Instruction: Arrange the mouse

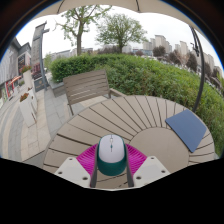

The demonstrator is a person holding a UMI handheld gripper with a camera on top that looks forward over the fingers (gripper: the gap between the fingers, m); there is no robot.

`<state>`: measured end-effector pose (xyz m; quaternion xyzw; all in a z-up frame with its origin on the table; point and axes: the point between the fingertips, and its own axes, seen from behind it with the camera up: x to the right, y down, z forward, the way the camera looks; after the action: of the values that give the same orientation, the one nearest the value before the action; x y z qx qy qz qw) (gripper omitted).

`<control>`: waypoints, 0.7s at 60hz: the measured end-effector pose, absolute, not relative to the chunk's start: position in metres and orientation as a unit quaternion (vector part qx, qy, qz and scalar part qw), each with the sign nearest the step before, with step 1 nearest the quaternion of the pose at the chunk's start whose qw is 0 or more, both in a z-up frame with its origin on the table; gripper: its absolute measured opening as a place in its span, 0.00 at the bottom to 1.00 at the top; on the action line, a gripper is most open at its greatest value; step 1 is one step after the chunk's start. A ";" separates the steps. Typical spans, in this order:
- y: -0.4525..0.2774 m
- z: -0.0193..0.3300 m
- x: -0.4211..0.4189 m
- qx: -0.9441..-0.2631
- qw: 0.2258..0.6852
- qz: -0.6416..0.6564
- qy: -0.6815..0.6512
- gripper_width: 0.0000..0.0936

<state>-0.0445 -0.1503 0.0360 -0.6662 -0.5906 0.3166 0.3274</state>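
a round slatted wooden table (120, 125) in pale weathered planks carries everything here. a dark blue mouse pad (187, 129) lies flat on the slats at about three o'clock from the table's middle, near the rim. a white and green mouse (111, 153) sits at six o'clock, well apart from it.

one mouse (111, 153) – white and green. one blue mouse mat (187, 129). one slatted round table (95, 122). one wooden chair (87, 88). one gripper (111, 170) – two fingers, two pink pads (86, 160). one hedge (150, 72). two big trees (122, 28).
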 end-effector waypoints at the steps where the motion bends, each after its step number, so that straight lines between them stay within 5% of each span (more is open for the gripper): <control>1: -0.146 0.048 -0.047 -0.662 0.332 0.323 -0.589 0.45; 12: -0.045 0.159 -0.082 -0.632 0.391 0.360 -0.564 0.45; 18: 0.050 0.169 -0.096 -0.635 0.431 0.333 -0.547 0.45; 33: 0.205 0.058 -0.103 -0.676 0.408 0.257 -0.558 0.47; 42: 0.221 -0.014 -0.090 -0.717 0.341 0.255 -0.552 0.54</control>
<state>-0.0903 0.2207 -0.0141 -0.7175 -0.5516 0.2548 0.3407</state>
